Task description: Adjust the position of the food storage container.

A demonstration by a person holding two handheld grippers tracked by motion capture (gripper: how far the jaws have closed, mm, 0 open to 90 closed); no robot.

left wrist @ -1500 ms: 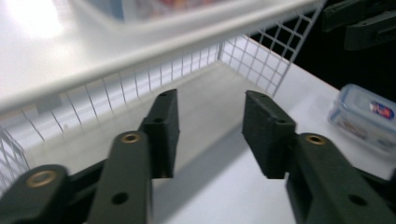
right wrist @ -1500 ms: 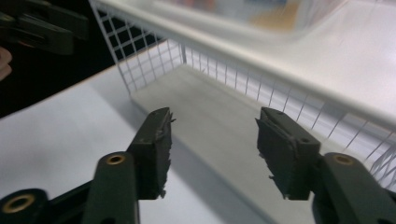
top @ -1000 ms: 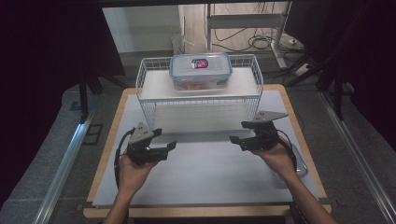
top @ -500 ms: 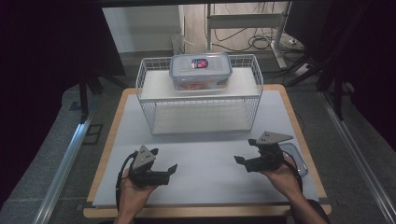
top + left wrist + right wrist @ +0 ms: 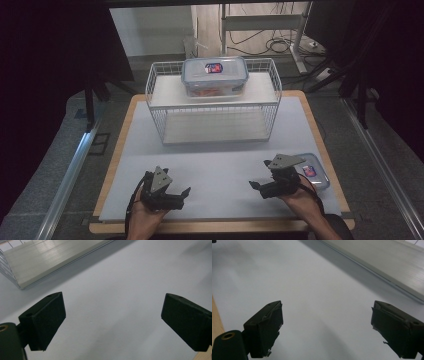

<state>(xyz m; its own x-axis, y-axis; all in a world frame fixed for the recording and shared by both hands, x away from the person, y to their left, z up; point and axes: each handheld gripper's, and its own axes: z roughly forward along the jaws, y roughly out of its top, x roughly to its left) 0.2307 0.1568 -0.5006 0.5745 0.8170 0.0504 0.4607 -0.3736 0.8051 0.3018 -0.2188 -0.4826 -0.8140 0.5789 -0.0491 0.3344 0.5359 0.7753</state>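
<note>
Both grippers sit low over the near part of the table, each with nothing between its pads. Left gripper (image 5: 185, 196): jaws spread wide, having just been opening, with bare grey mat (image 5: 220, 165) showing between the pads in the left gripper view (image 5: 112, 322). Right gripper (image 5: 254, 186): jaws likewise well apart and lately opening a little further, with bare mat between them in the right gripper view (image 5: 325, 325). Neither tool touches any object; each is carried in a hand (image 5: 145, 217) entering from the near edge, the other hand (image 5: 300, 200) on the right.

Nearest item to the tools: a flat container lid (image 5: 312, 170), clear with a blue rim and a small red-and-blue label, lying flat on the mat at the right edge of the table, just behind the right gripper and partly hidden by it. Whether it touches the gripper cannot be determined.

Further back, a white wire rack (image 5: 160, 107) stands on the mat, well apart from both grippers. On its upper shelf rests a clear lidded food container (image 5: 215, 75) with a blue-rimmed lid and the same label; orange contents show through its wall. The lower shelf edge of the rack (image 5: 37, 262) appears in the left gripper view, and again in the right gripper view (image 5: 387, 262).
</note>
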